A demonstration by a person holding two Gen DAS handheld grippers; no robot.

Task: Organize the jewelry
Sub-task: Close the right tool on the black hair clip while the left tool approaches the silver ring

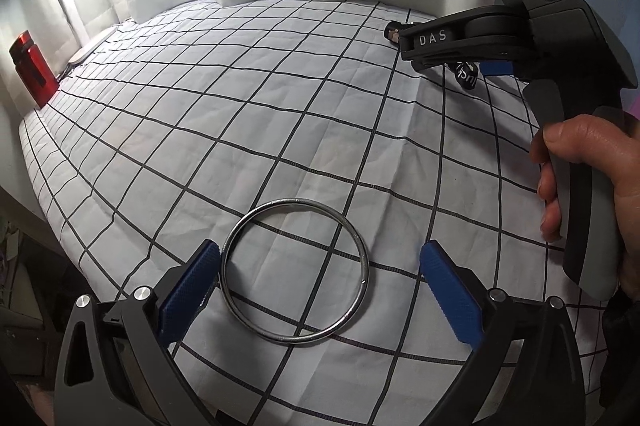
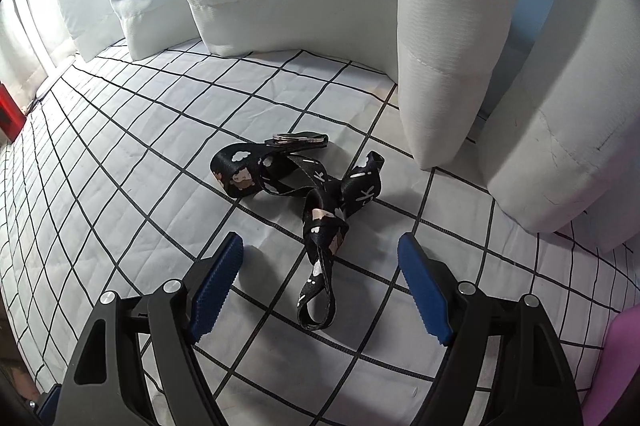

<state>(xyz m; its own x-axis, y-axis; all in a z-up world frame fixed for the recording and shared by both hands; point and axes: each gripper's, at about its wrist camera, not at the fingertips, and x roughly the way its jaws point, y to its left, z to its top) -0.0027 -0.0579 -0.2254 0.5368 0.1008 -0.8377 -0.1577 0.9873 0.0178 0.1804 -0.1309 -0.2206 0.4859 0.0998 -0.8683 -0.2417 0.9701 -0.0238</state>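
Observation:
A silver metal bangle (image 1: 294,272) lies flat on the white checked cloth (image 1: 248,129). My left gripper (image 1: 320,258) is open, its blue pads on either side of the bangle, the left pad next to its rim. A black printed strap with a metal key ring (image 2: 304,201) lies crumpled on the cloth in the right wrist view. My right gripper (image 2: 320,248) is open and empty, with the strap's near loop between its pads. In the left wrist view the right gripper's body is at the far right, held by a hand; its fingertips are mostly hidden.
White curtain folds (image 2: 440,65) hang down onto the back of the cloth. A red box (image 1: 34,69) stands at the far left edge. Something pink (image 2: 624,366) shows at the right edge. The cloth's front left edge drops off to dark clutter.

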